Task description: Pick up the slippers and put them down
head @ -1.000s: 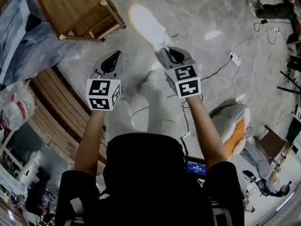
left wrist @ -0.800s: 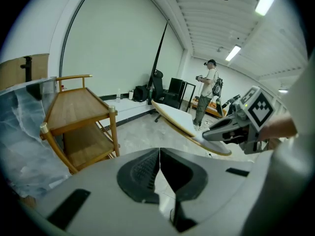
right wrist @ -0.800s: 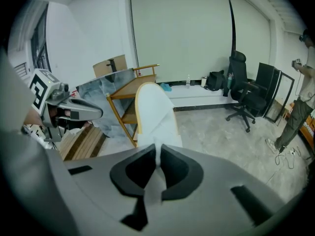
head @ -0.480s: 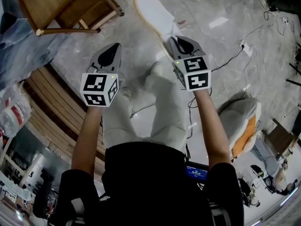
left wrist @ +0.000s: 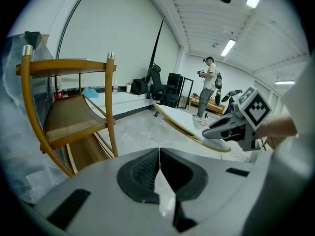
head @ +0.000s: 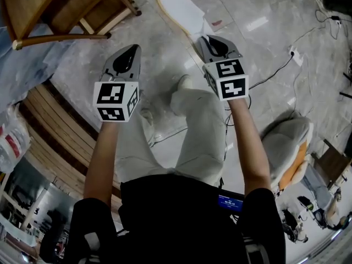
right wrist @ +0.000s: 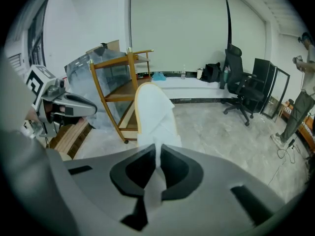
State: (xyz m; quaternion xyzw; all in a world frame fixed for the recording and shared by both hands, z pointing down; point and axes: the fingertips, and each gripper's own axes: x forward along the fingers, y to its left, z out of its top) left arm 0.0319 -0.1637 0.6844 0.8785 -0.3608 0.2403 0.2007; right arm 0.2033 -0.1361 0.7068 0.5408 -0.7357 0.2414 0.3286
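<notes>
A flat white slipper (head: 179,7) with a tan edge hangs above the marble floor, pinched at its near end by my right gripper (head: 202,38). In the right gripper view the jaws (right wrist: 157,167) are shut on the slipper's white fabric (right wrist: 153,112), which sticks out ahead of them. My left gripper (head: 133,49) is held level with it to the left, shut with nothing between its pads (left wrist: 159,154). From the left gripper view the slipper (left wrist: 184,122) and the right gripper (left wrist: 236,127) show side-on. No second slipper is visible.
A wooden chair frame (head: 71,10) stands ahead at the left, with slatted wood (head: 60,131) below it. Cables (head: 275,65) and a power strip (head: 293,53) lie on the floor at the right. A black office chair (right wrist: 241,90) and a standing person (left wrist: 209,85) are farther off.
Both grippers have sunk toward the floor side by side, the right one still carrying the slipper. The jaws of both have stayed as they were.
</notes>
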